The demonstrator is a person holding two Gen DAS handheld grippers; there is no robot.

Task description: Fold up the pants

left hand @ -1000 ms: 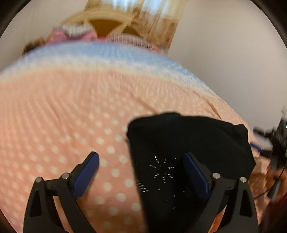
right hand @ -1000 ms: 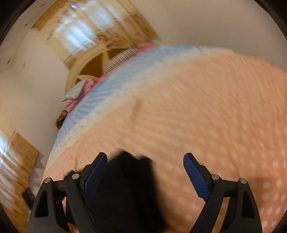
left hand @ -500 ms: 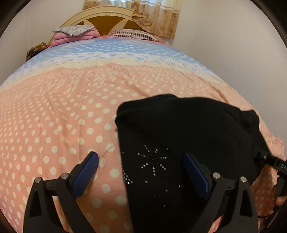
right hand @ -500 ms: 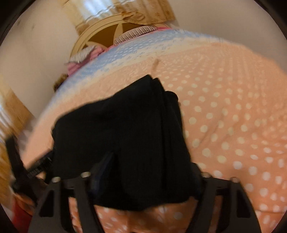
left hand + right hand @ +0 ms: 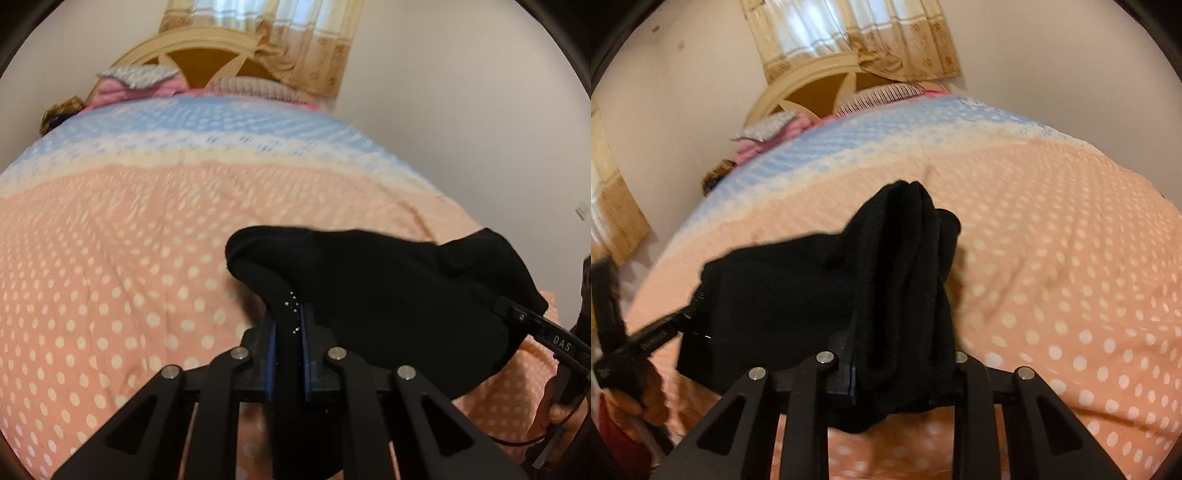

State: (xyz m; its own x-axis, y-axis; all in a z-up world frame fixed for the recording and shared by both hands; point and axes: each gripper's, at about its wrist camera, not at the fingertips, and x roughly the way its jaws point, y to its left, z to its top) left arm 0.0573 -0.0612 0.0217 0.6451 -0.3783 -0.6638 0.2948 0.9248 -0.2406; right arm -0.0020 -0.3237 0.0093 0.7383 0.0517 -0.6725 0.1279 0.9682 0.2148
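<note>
Pants (image 5: 388, 295), black and folded, hang over the bed (image 5: 110, 258), the left hand-held gripper (image 5: 287, 328) and right hand-held gripper (image 5: 897, 354) each clamped on an edge.

Black pants (image 5: 388, 295), folded into a thick bundle, small silver studs on one edge, bunched and lifted partly off the bed, both ends pinched.

A bed (image 5: 110, 295) with a peach, white-dotted cover banded blue near the headboard carried folded black pants (image 5: 388, 295), with pink and striped pillows (image 5: 255, 86) at its head.
</note>
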